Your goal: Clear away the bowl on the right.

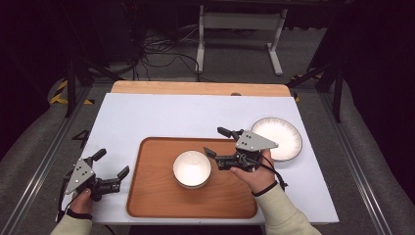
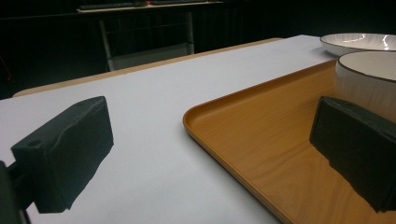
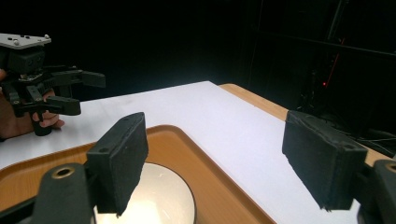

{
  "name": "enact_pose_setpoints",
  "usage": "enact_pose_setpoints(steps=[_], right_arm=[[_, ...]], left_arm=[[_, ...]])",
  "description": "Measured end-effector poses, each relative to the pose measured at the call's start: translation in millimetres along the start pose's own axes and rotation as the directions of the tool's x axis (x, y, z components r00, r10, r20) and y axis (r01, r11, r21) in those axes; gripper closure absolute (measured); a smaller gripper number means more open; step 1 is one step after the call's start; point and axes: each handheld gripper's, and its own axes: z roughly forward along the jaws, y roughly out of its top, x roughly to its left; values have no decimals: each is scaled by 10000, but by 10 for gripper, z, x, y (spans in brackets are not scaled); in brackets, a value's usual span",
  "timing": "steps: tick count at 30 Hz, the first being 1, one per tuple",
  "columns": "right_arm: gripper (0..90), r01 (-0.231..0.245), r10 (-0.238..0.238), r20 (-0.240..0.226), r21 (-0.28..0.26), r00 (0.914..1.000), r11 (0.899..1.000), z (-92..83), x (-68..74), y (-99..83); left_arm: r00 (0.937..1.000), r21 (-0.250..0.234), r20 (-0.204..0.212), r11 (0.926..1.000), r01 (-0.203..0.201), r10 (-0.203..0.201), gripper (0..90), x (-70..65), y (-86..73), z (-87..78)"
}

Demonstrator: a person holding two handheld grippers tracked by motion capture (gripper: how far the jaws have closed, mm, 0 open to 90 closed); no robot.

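Bowl: white, glazed, sits mid-tray; likely ceramic, stiff, slick, breakable, moderately heavy.
Grip spot: the thin rim at its 3 o'clock side, one jaw inside, one outside.
Tray: wooden, flat, carries the bowl.
Right gripper: at the bowl's 2 o'clock, jaws spread, nothing between them.
Left gripper: at 9 o'clock off the tray, jaws apart, empty.
Plate: white, at 2 o'clock beyond the tray.

White bowl, brown tray, black tools
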Motion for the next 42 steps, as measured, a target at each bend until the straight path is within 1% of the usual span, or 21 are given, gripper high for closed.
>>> enact_pose_setpoints(steps=[7,15,18,20,28,32,34,36,42], right_arm=[[216,98,-96,155,-157,9998,9998,-131,-50,-11],[208,88,-79,540,-180,9985,9998,-326,-151,-59],[208,-4,20,677,-232,9977,9997,-413,-192,-68],[208,-11,29,715,-252,9974,9997,-430,-201,-70],[202,-60,89,1007,-291,9949,9996,-597,-285,-102],[200,-136,168,952,-339,9953,9993,-660,-323,-126],[200,-80,115,1013,-343,9948,9994,-695,-344,-136],[200,-123,166,1042,-415,9944,9991,-729,-364,-147],[193,-176,240,1337,-485,9907,9987,-813,-425,-190]], left_arm=[[10000,-7,14,10000,4,-4,3,1,0,0],[10000,-8,21,10000,35,-35,3,1,-1,0],[10000,-12,16,10000,38,-38,3,1,-1,0],[10000,-15,17,10000,45,-45,3,0,-1,0],[10000,6,32,10000,17,-17,3,4,0,0],[10000,0,32,10000,18,-18,3,5,0,1],[10000,-18,30,10000,28,-28,3,5,-1,3],[10000,-29,29,10000,35,-35,3,5,-1,4],[10000,-14,30,10000,26,-26,3,5,-1,3]])
